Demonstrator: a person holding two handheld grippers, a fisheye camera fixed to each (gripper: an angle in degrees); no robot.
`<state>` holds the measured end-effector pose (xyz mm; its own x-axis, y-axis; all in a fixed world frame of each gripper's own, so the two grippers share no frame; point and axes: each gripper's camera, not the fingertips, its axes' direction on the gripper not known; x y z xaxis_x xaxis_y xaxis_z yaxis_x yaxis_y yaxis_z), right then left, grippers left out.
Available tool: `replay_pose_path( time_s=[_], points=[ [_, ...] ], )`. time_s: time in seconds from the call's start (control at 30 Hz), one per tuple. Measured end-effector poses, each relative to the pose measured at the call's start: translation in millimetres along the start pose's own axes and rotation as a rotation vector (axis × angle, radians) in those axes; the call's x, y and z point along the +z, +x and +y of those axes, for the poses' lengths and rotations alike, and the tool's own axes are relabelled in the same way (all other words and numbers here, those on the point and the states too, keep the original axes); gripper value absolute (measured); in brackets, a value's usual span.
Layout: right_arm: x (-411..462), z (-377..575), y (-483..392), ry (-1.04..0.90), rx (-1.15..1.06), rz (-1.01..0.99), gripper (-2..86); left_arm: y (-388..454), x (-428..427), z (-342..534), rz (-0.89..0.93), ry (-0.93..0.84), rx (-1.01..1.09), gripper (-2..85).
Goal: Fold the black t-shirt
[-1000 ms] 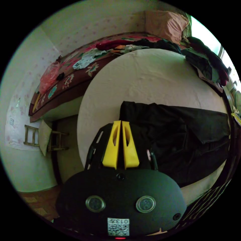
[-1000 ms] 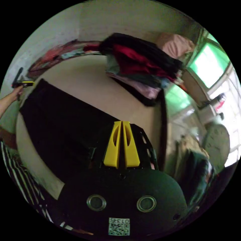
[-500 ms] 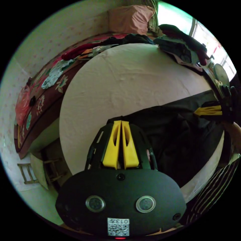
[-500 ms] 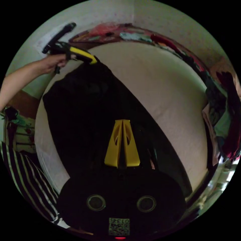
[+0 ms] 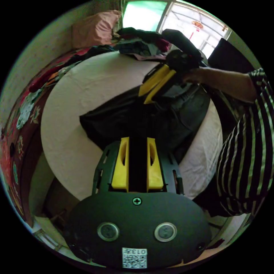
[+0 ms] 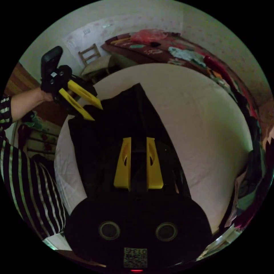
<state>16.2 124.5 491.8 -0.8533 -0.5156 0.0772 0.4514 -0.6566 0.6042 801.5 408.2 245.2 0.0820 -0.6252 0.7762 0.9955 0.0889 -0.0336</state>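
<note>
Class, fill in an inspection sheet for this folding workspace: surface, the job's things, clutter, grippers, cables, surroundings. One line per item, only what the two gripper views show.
Surface: round table with a pale cloth, wrinkled.
Job's things: black t-shirt lies bunched on the table, on the person's side.
Clutter: pile of clothes at the table's far edge.
Grippers: left gripper jaws apart, over the t-shirt; right gripper jaws apart, over the t-shirt.
Cables: nothing seen.
Surroundings: bed with a flowered cover and scattered clothes, wooden chair, window, pink pillow, person's striped sleeve.
</note>
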Motion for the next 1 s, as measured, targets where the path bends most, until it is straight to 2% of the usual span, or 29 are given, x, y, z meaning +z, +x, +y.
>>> replay_pose_path(
  time_s=[0.1, 0.23, 0.33, 0.43, 0.6, 0.7, 0.8, 1.0],
  points=[
    [11, -14, -10, -0.117, -0.004, 0.026, 2.2, 7, 14, 0, -0.045, -0.069, 0.032, 5.3],
    [-27, -6, -36, 0.05, 0.056, 0.131, 1.1, 18, 13, -4, -0.199, -0.077, 0.105, 0.8],
    [-53, 19, -64, 0.212, 0.175, 0.229, 0.9, 25, -1, -1, -0.242, -0.017, 0.158, 0.2],
    [-60, 38, -97, 0.309, 0.284, 0.205, 1.0, 32, -9, -3, -0.252, 0.014, 0.201, 0.1],
    [-43, 37, -143, 0.27, 0.272, 0.105, 1.8, 42, -4, 1, -0.259, -0.043, 0.264, 0.0],
    [-13, 30, -154, 0.101, 0.191, -0.036, 3.5, 38, 9, 9, -0.25, -0.109, 0.231, 0.1],
    [-7, 29, -150, 0.066, 0.188, -0.126, 6.2, 34, 16, 13, -0.22, -0.136, 0.191, 0.2],
    [-18, 23, -104, 0.16, 0.305, 0.039, 8.7, 37, 12, 17, -0.245, -0.14, 0.181, 1.1]
  ],
)
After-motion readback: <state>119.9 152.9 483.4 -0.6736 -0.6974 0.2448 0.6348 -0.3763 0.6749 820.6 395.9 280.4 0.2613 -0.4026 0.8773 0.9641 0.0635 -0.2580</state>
